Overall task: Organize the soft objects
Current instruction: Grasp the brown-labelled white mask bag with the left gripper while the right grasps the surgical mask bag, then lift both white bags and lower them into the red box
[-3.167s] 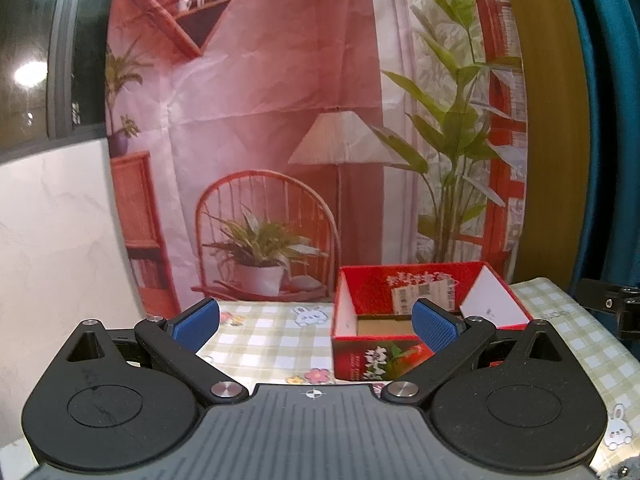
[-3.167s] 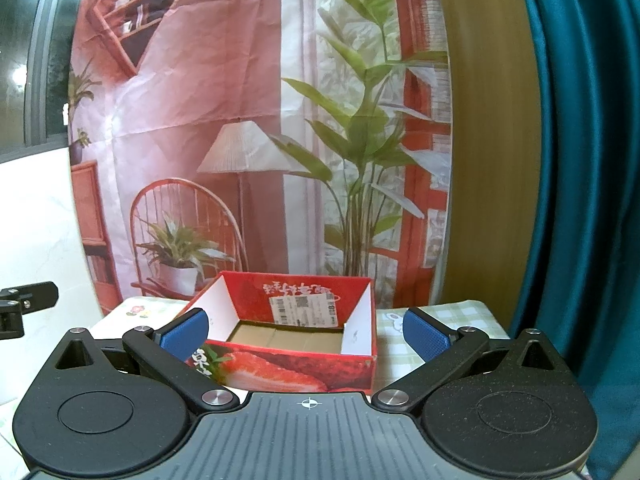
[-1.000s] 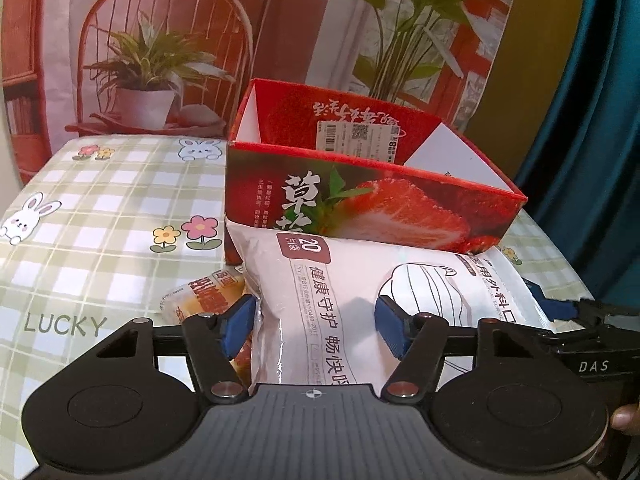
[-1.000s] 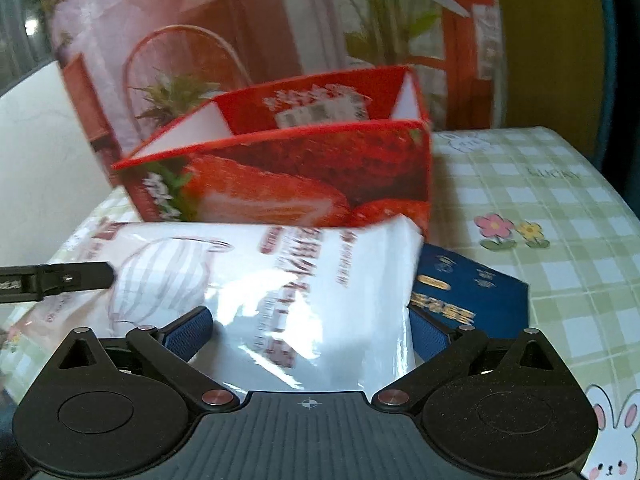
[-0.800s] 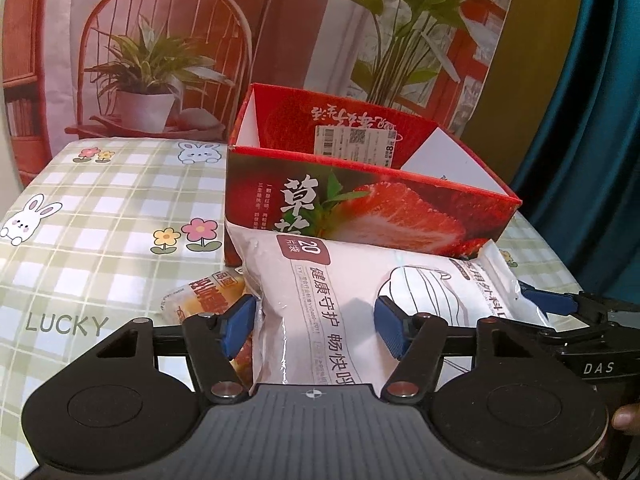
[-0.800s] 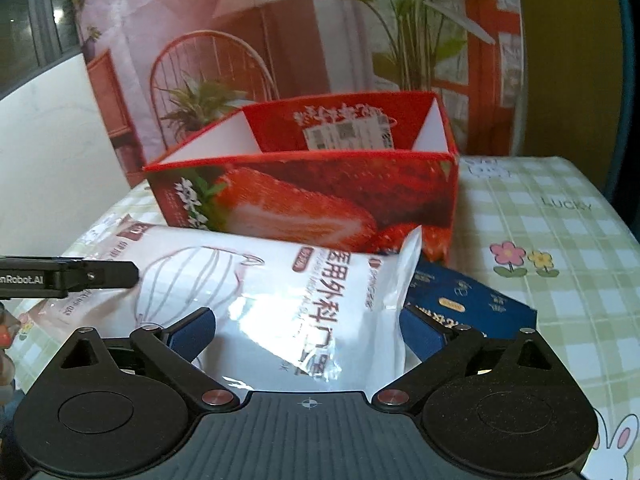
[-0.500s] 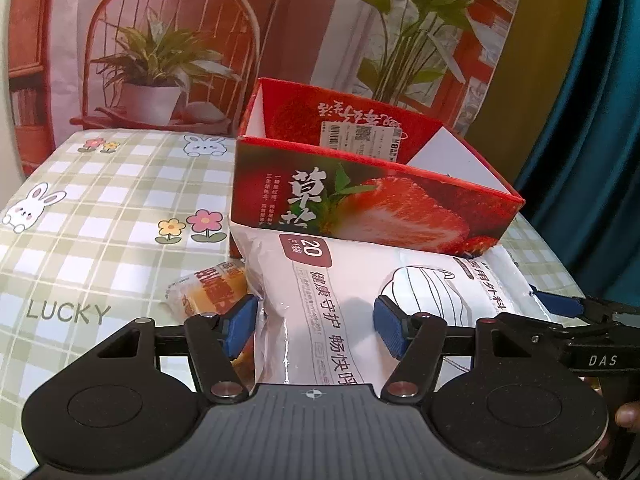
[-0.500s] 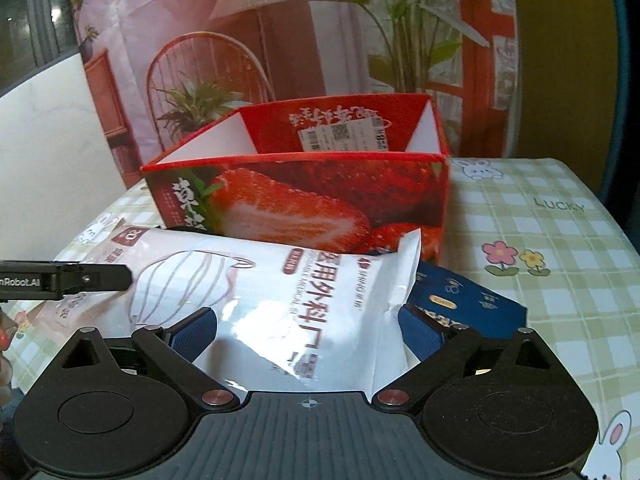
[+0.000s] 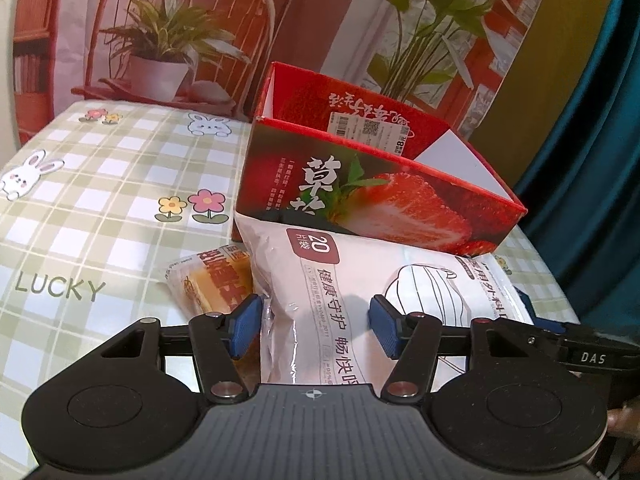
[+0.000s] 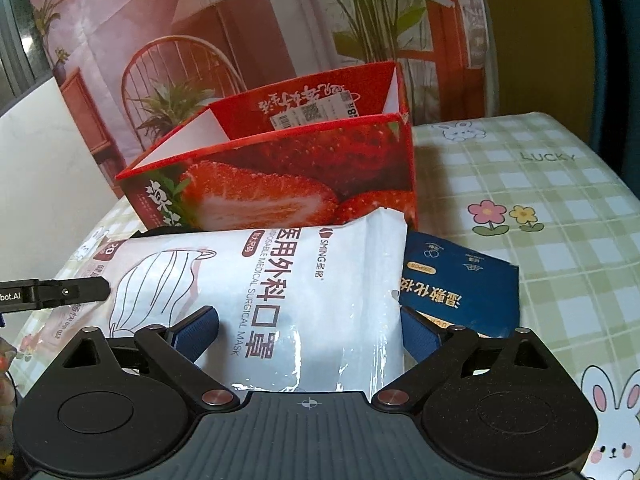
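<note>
The mask bag point(image 9: 384, 280) hides most of the snack packet point(image 9: 212, 280), seemingly cake.

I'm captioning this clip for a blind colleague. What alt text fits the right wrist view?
The right gripper is closing its jaws around a white bag of face masks on a checked tablecloth. A dark blue packet lies to its right, partly under it, and an open red strawberry box stands behind.

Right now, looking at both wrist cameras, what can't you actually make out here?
- Floor of the strawberry box: both views, hidden by its front wall.
- Blue packet: right wrist view, its left part lies under the white mask bag.
- Snack packet: left wrist view, partly behind the mask bag and the left gripper, whose jaws are closing.
</note>
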`<move>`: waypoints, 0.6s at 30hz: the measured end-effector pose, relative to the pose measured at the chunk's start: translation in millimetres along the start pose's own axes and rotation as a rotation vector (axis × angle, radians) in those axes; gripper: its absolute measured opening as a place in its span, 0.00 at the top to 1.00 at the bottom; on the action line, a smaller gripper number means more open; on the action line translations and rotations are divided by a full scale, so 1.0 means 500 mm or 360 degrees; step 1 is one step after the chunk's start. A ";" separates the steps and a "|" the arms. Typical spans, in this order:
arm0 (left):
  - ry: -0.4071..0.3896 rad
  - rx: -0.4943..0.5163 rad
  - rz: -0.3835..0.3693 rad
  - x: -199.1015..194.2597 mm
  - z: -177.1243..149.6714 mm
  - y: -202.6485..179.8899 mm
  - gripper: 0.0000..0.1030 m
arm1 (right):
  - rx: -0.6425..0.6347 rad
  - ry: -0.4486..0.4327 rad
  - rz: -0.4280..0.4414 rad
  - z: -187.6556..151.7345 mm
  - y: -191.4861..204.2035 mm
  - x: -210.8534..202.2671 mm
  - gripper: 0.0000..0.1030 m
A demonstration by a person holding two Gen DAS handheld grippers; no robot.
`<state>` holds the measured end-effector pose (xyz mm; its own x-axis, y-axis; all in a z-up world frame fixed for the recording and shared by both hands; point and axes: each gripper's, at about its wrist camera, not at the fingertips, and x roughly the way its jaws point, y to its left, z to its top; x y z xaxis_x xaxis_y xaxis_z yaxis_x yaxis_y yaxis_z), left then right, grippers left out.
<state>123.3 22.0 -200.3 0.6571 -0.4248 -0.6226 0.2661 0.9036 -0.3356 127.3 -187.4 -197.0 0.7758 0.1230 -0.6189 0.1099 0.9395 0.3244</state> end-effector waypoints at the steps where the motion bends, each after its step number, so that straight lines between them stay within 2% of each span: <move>1: 0.0003 -0.0023 -0.0009 0.001 0.000 0.004 0.40 | 0.0008 0.0005 0.0009 0.000 -0.002 0.002 0.10; 6: -0.0015 0.0004 -0.0026 -0.010 0.010 -0.003 0.41 | -0.0023 0.0017 0.0074 0.008 0.009 0.000 0.24; 7: -0.0027 0.0017 -0.0018 -0.014 0.012 -0.004 0.41 | -0.0041 0.0017 0.0095 0.010 0.014 -0.002 0.29; 10: -0.0074 0.0071 0.0009 -0.028 0.024 -0.006 0.41 | -0.0076 0.0025 0.0150 0.023 0.023 -0.009 0.34; 13: -0.0103 0.0111 0.0023 -0.041 0.036 0.000 0.41 | -0.0028 0.0066 0.0247 0.035 0.011 -0.008 0.46; 16: -0.0064 0.0135 0.0020 -0.037 0.036 0.014 0.41 | -0.0007 0.0108 0.0321 0.045 -0.005 -0.003 0.55; 18: -0.0002 0.0101 0.0010 -0.021 0.031 0.029 0.41 | -0.0010 0.0162 0.0350 0.051 -0.016 0.009 0.55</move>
<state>131.0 40.3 -187.7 0.6596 -0.4192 -0.6239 0.3061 0.9079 -0.2863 146.1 -202.6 -184.2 0.7140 0.3562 -0.6028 -0.0590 0.8885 0.4551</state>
